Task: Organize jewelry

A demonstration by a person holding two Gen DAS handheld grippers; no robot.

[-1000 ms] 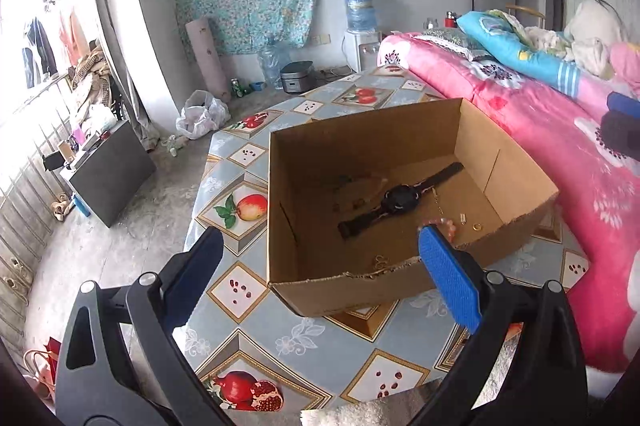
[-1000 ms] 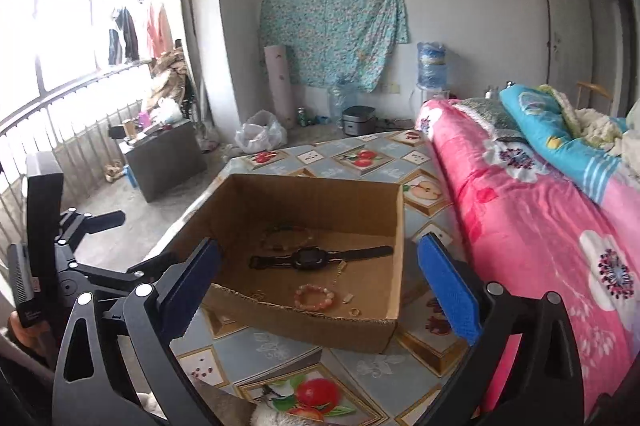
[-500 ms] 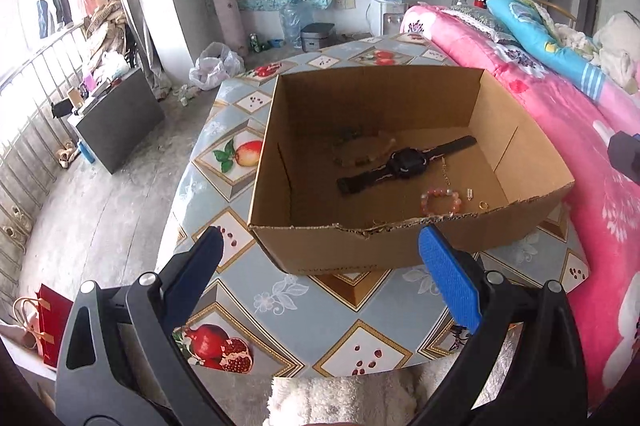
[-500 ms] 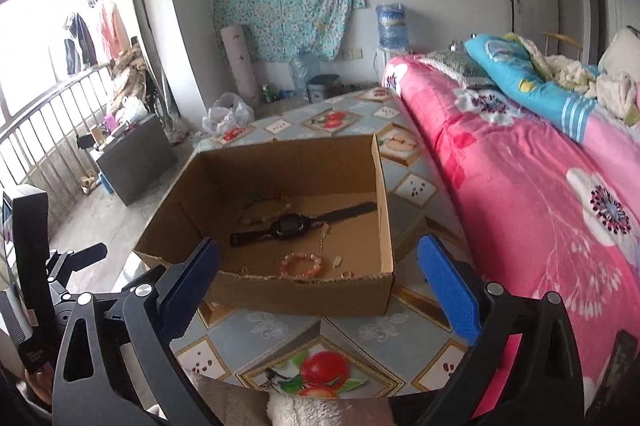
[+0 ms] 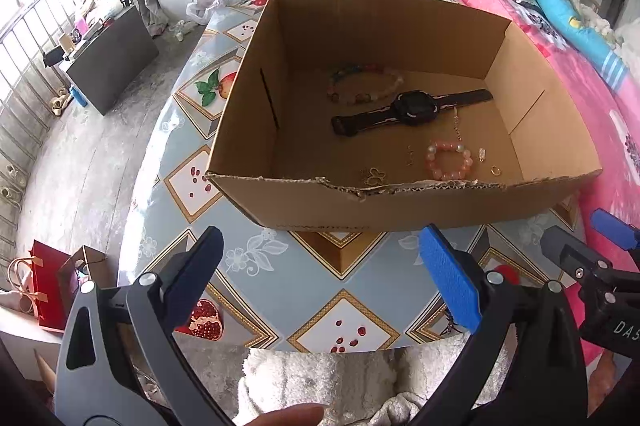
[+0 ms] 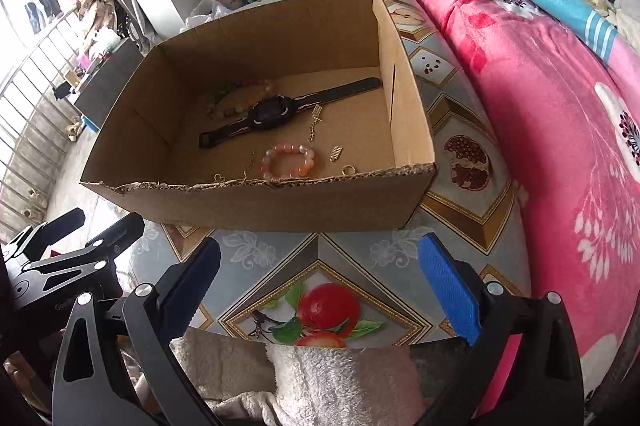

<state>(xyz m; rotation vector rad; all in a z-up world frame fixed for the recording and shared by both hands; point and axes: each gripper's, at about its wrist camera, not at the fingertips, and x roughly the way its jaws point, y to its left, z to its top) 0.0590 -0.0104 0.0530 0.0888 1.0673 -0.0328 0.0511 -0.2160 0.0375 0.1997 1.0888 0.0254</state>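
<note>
**Both jaws empty, jewelry all in the box**

My left gripper (image 5: 320, 274) and right gripper (image 6: 320, 278) both hover over the near edge of the bench (image 5: 280, 274), jaws wide apart, nothing held. The cardboard box (image 5: 400, 202) sits at 12 o'clock of both.

On the box floor:
- black watch (image 5: 412, 108), centre, strap laid flat
- multicolour bead bracelet (image 5: 364, 84), at 11 o'clock of the watch
- pink bead bracelet (image 5: 448, 160), at 5 o'clock of the watch
- gold ring (image 5: 496, 169), at 3 o'clock of the pink bracelet
- small gold bits near the front wall; too small to tell exactly what

Handling, my read: all light. Watch is semi-stiff, so pinch across the case or the strap beside it. Bracelets are probably elastic and floppy with slick beads, so clamp across one side of the loop. The ring will skate on cardboard. Torn front wall is tall; come in from above.
</note>
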